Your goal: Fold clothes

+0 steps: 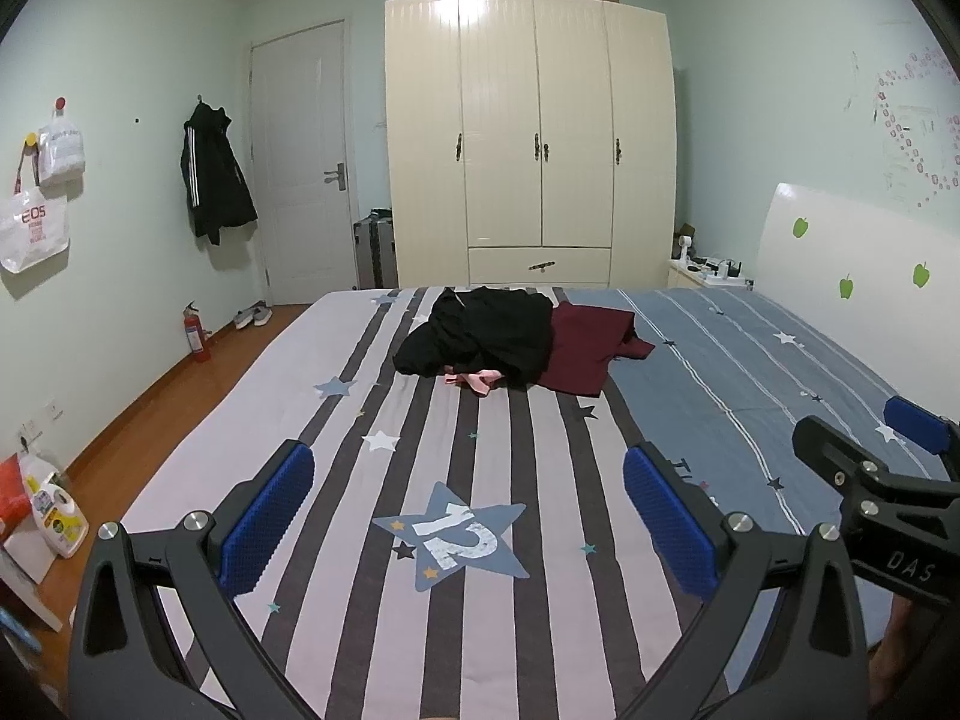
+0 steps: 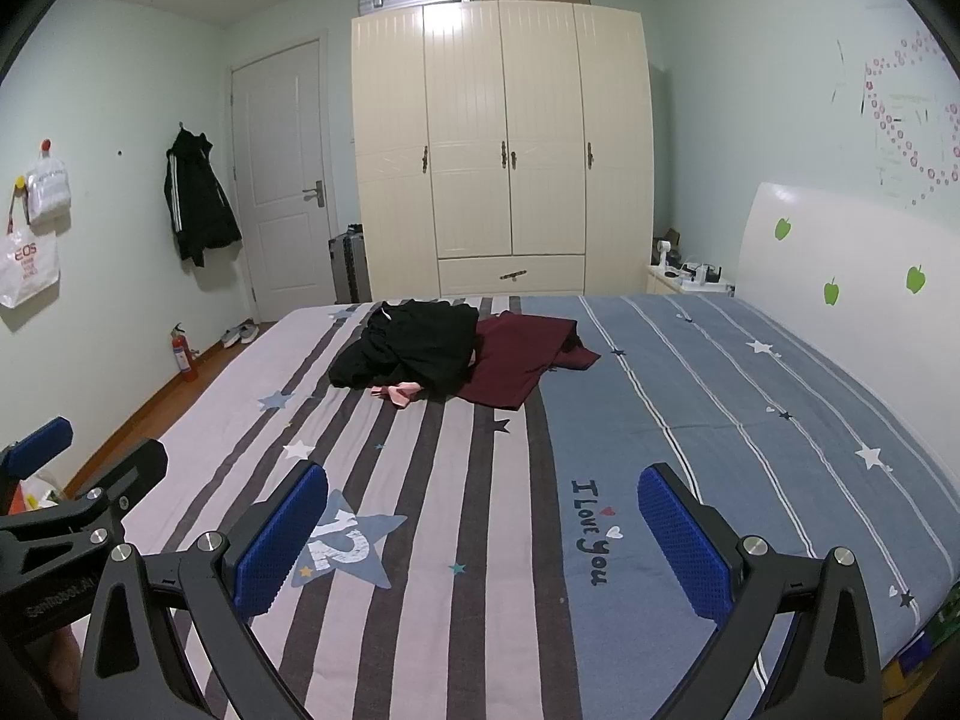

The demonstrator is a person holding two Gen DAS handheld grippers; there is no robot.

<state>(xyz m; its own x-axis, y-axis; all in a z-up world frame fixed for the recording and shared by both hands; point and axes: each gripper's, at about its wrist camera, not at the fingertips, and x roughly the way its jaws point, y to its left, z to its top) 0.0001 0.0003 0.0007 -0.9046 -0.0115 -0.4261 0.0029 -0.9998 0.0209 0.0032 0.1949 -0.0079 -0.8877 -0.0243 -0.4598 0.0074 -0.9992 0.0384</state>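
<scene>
- Two grippers, left gripper [image 1: 468, 516] and right gripper [image 2: 483, 531], hover side by side over the near part of the bed [image 1: 750, 360]; both have their blue pads spread wide apart and carry nothing.
- The clothes lie in one heap well ahead of both grippers, across the bed toward the wardrobe [image 1: 528, 138]. Folding has not begun.
- Black garment [image 1: 480, 330] lies bunched on top, ahead of the left gripper and slightly right of its centre line. Risk: a blind pinch into the bunch likely catches several layers, so it lifts as a lump.
- Maroon garment [image 1: 585, 351] lies partly under the black one, on its right. Risk: pulling the black garment probably drags this one along.
- Pink item [image 1: 477, 381] protrudes from the heap's near edge; its kind cannot be told. Risk: being small and tucked under, it may snag or fall aside.
</scene>
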